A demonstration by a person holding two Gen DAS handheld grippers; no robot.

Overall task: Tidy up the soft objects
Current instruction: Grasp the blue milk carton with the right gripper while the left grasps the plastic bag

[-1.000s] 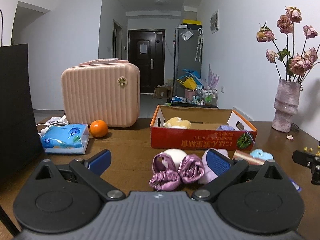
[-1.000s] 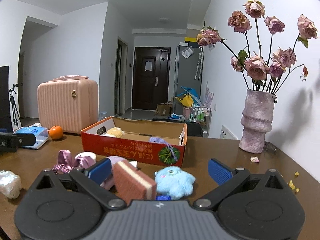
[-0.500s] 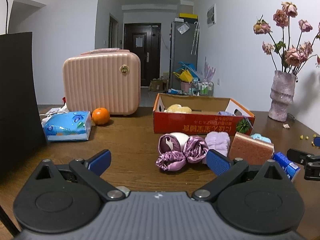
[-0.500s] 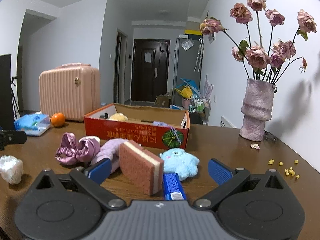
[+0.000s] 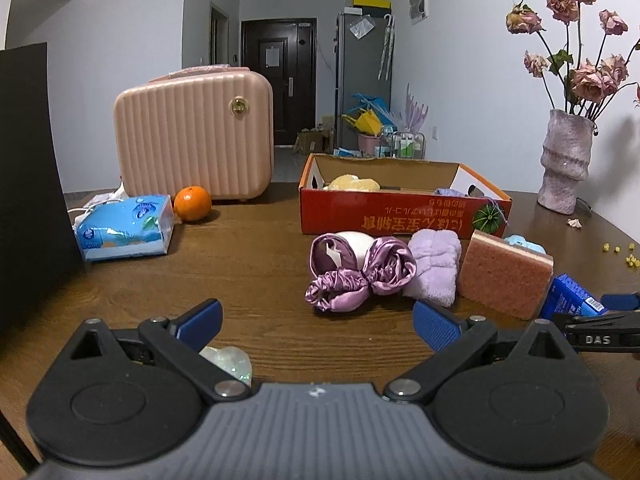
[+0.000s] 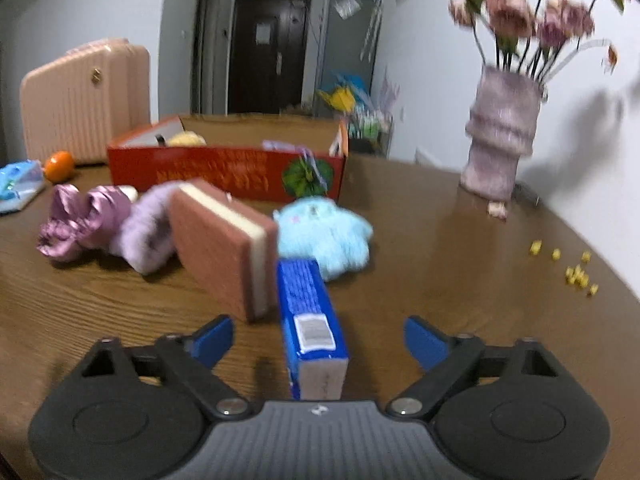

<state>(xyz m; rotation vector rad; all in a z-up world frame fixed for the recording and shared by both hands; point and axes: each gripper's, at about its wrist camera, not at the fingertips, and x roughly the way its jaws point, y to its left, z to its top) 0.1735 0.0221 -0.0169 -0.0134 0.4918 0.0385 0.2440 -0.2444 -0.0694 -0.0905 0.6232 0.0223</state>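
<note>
A red cardboard box (image 5: 404,210) stands on the wooden table, with a yellow soft item (image 5: 352,183) and a lilac one inside. In front of it lie purple satin scrunchies (image 5: 360,276), a lilac towel roll (image 5: 434,270), a pink sponge (image 5: 502,278), a light blue plush (image 6: 324,236) and a blue pack (image 6: 310,320). My left gripper (image 5: 318,326) is open, low over the table, with a pale crinkled wad (image 5: 228,362) under its left finger. My right gripper (image 6: 318,338) is open, with the blue pack lying between its fingers.
A pink case (image 5: 192,136), an orange (image 5: 193,203) and a tissue pack (image 5: 124,227) stand at the left. A black board (image 5: 28,168) borders the far left. A vase of dried roses (image 5: 564,160) stands at the right, with yellow crumbs (image 6: 576,270) nearby.
Both grippers have drawn back toward the near table edge and dropped lower. The blue pack has come between the right fingers, and the pale wad has come under the left gripper.
</note>
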